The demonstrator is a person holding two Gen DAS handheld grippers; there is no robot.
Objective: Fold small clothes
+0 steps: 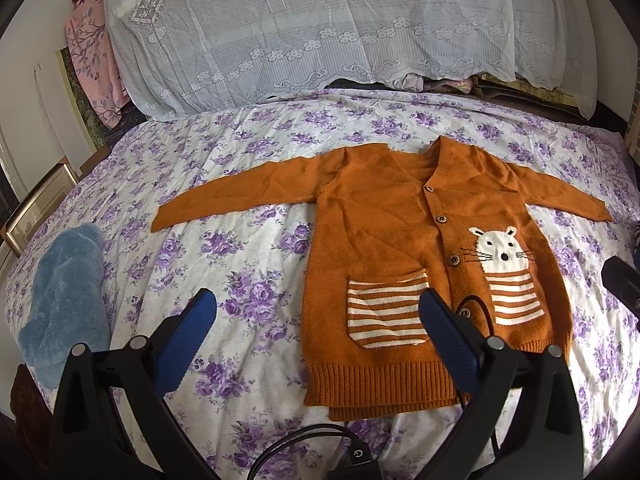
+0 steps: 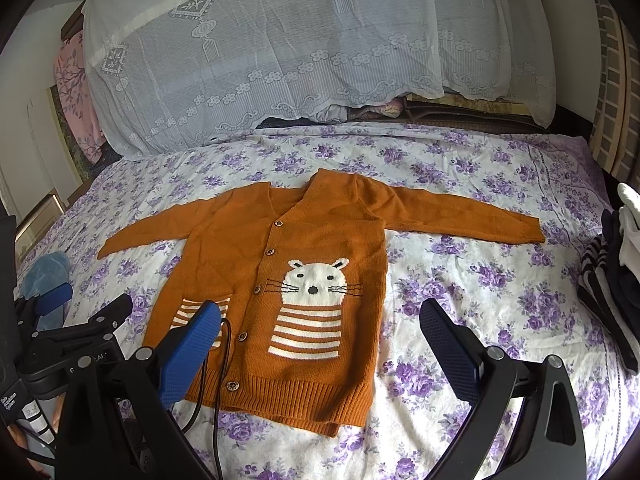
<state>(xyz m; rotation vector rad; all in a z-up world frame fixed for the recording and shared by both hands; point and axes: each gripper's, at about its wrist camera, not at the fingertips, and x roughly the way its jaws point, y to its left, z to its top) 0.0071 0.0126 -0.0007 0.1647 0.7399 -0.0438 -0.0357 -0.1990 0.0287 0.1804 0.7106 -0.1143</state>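
Both grippers, left (image 1: 318, 312) and right (image 2: 320, 322), hover wide apart, empty, above the orange cardigan (image 2: 296, 280).

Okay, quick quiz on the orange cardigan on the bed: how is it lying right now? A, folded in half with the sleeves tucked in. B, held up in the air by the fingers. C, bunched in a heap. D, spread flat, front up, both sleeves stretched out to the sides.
D: the orange cardigan lies flat on the floral bedsheet, buttons and cat face up, both sleeves stretched out sideways.
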